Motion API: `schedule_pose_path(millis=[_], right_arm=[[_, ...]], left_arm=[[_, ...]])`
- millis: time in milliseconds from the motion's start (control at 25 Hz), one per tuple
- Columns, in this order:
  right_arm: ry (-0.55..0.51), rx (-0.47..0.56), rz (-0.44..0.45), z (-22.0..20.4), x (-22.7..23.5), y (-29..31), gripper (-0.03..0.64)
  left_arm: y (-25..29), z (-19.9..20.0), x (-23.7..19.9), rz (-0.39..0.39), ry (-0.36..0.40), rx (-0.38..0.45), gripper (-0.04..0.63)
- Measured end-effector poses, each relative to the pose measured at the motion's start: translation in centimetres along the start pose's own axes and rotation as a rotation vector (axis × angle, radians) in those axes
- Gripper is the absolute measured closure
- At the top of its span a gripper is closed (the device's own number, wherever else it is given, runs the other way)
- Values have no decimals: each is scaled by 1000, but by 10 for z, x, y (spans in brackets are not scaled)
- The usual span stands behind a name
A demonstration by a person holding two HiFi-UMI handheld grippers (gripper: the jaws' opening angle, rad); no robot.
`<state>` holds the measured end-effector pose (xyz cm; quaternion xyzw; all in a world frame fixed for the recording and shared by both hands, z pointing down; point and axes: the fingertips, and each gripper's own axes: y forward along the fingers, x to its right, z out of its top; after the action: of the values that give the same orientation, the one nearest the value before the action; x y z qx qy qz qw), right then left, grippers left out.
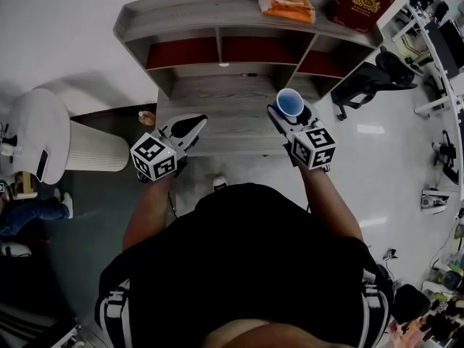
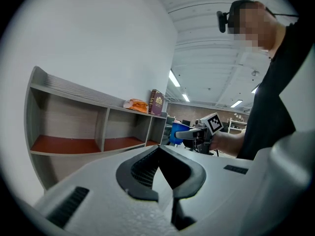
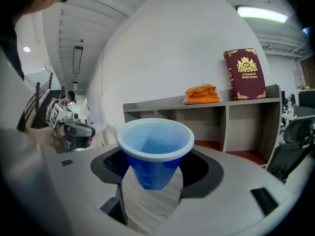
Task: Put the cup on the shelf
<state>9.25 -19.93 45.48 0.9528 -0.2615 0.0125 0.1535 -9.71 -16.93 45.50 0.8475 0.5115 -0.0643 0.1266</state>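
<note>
The left gripper (image 1: 193, 125) has its jaws closed tip to tip with nothing between them; its own view shows the dark pads (image 2: 139, 167) meeting at the front. It hangs over the near left part of a grey wooden surface (image 1: 232, 125), level with the right gripper (image 1: 288, 112) and apart from it.

The right gripper's jaws stand wide and clasp a blue cup (image 1: 289, 102) by its sides. In the right gripper view the cup (image 3: 155, 149) sits upright between the pads, mouth open to the top and inside empty, with the grey wood showing below it. The cup is in the air in front of the shelf (image 1: 217, 11), not resting on any board.

The shelf stands just beyond both grippers, its compartments floored in red-brown. On its top board, beyond the right gripper, lies an orange packet (image 1: 287, 6), and to the right of that stands a maroon book (image 1: 360, 2). A black office chair (image 1: 370, 83) is off to the right gripper's right.
</note>
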Motion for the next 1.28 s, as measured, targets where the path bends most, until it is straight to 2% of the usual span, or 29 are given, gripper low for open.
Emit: schedule_pose_path(millis=[600,1040,1280], right_arm=[[29,-6,-83,12,-16,65,322],[33,-20,-134,16,-13,99,322],[66,5,-147,18,-6,100,322]], left_arm=[[-18,7,-80,-75,-4,-20,578],[-35,-11,-122,-87,-45,-36,578],[-36,-13,-127,-88,-50,-40,578]])
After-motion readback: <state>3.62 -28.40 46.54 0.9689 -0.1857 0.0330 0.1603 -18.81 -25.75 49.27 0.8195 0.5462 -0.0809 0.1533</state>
